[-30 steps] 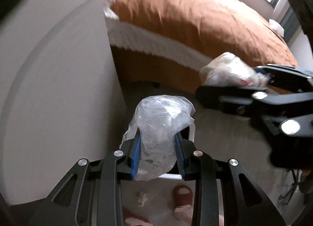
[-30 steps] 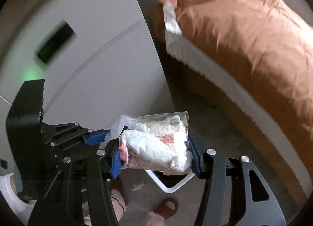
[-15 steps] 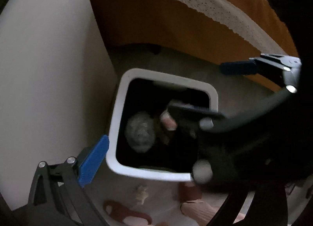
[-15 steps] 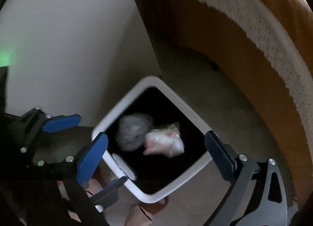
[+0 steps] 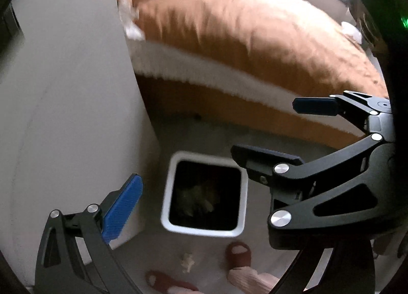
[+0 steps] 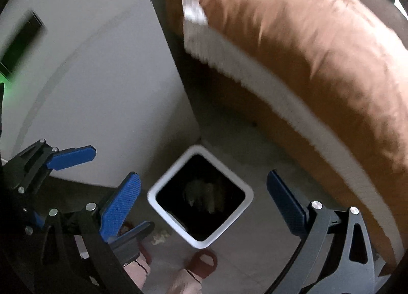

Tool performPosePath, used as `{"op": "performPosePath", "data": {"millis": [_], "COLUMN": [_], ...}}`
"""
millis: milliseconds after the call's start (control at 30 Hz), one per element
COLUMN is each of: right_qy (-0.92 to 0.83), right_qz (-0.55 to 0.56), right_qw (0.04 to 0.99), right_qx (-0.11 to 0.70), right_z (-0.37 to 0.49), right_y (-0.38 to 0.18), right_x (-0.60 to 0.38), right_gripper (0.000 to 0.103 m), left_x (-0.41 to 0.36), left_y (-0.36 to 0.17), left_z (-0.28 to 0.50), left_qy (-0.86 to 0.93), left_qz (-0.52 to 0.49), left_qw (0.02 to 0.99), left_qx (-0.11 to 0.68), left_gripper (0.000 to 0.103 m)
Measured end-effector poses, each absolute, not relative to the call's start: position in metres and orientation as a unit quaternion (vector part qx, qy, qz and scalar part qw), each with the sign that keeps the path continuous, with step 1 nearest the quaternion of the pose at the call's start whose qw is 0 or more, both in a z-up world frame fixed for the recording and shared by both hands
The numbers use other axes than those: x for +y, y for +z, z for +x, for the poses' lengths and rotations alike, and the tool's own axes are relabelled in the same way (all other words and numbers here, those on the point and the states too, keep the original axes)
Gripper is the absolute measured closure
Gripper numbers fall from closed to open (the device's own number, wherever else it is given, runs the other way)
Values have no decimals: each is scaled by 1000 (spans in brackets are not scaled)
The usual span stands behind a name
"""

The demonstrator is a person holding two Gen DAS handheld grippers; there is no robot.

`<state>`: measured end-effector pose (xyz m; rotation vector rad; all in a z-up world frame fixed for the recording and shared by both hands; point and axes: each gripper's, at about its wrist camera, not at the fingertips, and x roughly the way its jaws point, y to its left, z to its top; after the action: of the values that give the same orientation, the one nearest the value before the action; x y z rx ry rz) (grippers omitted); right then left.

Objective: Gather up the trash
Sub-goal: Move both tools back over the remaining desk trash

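A white square trash bin (image 5: pixel 167 187) stands on the floor below both grippers; it also shows in the right wrist view (image 6: pixel 244 206). Bagged trash (image 5: pixel 196 198) lies dimly inside it, seen also in the right wrist view (image 6: pixel 204 198). My left gripper (image 6: pixel 104 187) is open and empty; only its left blue pad (image 5: pixel 121 208) shows in its own view. My right gripper (image 6: pixel 204 204) is open and empty above the bin, and crosses the left wrist view (image 5: pixel 288 133) at the right.
A bed with an orange cover (image 5: pixel 242 31) and white lace trim (image 6: pixel 267 90) runs along the right. A white wall or cabinet (image 5: pixel 63 115) is at the left. A small scrap (image 5: pixel 187 262) lies on the floor by the person's slippered feet (image 5: pixel 238 257).
Both grippers opened and dropped their bags into the bin. Since then both have lifted away from the bin, which looks smaller, and the bed has come back into view.
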<state>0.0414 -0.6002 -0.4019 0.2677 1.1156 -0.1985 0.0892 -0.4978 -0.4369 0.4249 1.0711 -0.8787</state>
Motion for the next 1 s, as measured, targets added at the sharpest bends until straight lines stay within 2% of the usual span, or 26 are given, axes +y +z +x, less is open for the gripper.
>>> {"op": "performPosePath", "data": {"millis": [200,400,733,1000], "right_qy": [-115,-91,-5,103], "right_qz": [126,98,51,13], "right_qw": [865,904,942,942], "right_qx": [471,406,331,318], "right_z": [36,43,90,140], "right_y": [-295,-203,-124,-110], "right_x": [-581,-534,-444,-342], "right_gripper": [4,4,4,4], "left_x": [-477,-417,-300,-168], "left_y": [-336,-248,-166,-140], "left_z": [80,90,121,158], "left_qy": [-407,-384,-300,-171], "left_qz": [178,120,94,69], "left_qw": [779,816,880,924], "left_qx": [443,416,357,336], "left_gripper": [5,5,5,5]}}
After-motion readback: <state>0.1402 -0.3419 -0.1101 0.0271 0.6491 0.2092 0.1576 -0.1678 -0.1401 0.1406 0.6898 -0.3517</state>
